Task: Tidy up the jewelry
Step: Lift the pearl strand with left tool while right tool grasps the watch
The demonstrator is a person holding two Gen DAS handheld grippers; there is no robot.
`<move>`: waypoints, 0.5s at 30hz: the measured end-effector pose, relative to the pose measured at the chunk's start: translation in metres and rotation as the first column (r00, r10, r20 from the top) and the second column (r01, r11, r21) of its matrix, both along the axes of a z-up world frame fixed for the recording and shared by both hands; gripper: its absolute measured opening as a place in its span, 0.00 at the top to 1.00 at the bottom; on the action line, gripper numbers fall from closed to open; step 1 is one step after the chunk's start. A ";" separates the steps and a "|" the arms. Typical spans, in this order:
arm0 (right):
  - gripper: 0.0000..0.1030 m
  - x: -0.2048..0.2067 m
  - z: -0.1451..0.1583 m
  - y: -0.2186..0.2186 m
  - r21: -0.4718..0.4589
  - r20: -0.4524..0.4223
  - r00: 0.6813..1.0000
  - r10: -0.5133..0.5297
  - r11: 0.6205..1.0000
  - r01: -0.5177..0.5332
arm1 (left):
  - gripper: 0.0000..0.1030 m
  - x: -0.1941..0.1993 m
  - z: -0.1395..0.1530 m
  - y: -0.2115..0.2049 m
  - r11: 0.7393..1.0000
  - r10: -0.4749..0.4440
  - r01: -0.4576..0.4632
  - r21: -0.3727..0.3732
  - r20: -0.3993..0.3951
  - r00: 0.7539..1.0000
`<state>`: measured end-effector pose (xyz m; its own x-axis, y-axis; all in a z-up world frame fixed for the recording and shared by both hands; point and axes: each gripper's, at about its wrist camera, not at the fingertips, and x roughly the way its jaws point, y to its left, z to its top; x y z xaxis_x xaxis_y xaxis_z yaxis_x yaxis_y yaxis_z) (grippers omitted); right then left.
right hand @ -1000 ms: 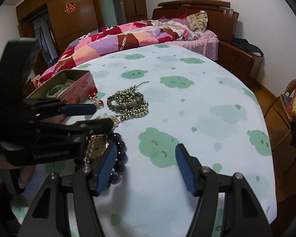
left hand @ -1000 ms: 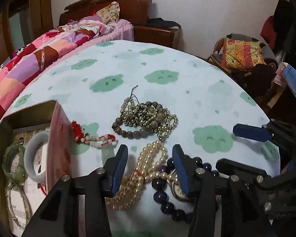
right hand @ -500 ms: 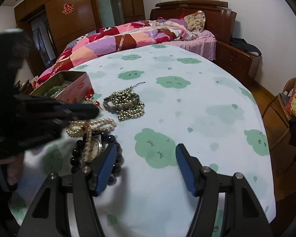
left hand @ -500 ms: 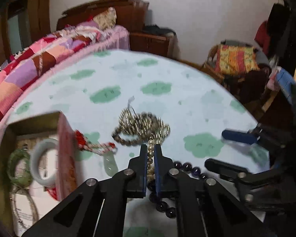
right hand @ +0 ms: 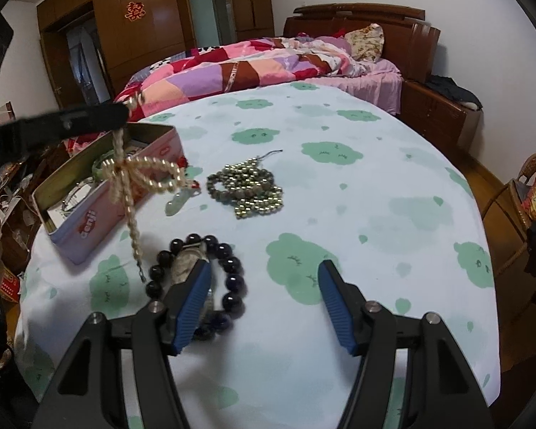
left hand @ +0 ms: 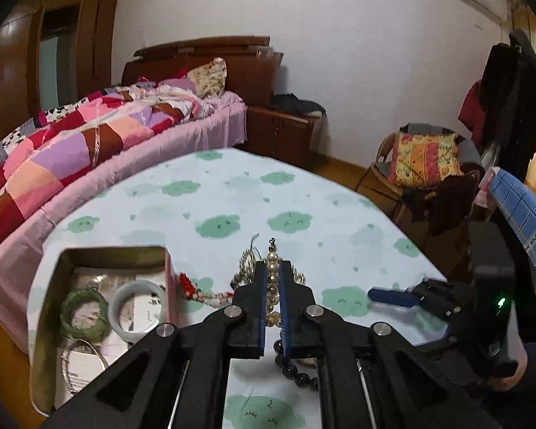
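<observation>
Bangles inside open pink tin

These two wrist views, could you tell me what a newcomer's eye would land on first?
First, the pearl necklace dangling in the air from the shut left tool, above the near corner of the pink tin at the table's left edge. Next, the dark bead bracelet lies on the cloud-print tablecloth beside the open right tool.
</observation>
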<state>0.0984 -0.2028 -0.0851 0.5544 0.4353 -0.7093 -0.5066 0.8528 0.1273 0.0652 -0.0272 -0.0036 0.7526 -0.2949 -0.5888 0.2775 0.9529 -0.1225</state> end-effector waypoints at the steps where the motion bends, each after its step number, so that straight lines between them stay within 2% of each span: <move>1: 0.36 -0.001 0.001 0.003 0.001 -0.001 1.000 0.016 1.000 -0.016 | 0.95 -0.002 0.005 0.001 1.000 0.001 -0.001 -0.002 0.012 1.000; 4: 0.37 -0.007 0.002 0.017 -0.005 0.003 0.998 0.061 0.998 -0.061 | 0.95 -0.005 0.011 0.002 1.000 0.007 -0.007 -0.002 0.031 1.000; 11: 0.52 -0.007 -0.009 0.045 -0.071 -0.030 0.992 0.123 0.990 -0.125 | 0.95 -0.002 0.004 0.008 1.000 0.018 -0.017 -0.017 0.008 1.000; 15: 0.53 -0.005 -0.013 0.047 -0.083 -0.050 0.990 0.130 0.987 -0.134 | 0.95 -0.002 0.001 0.011 0.999 0.023 -0.023 -0.025 -0.002 1.000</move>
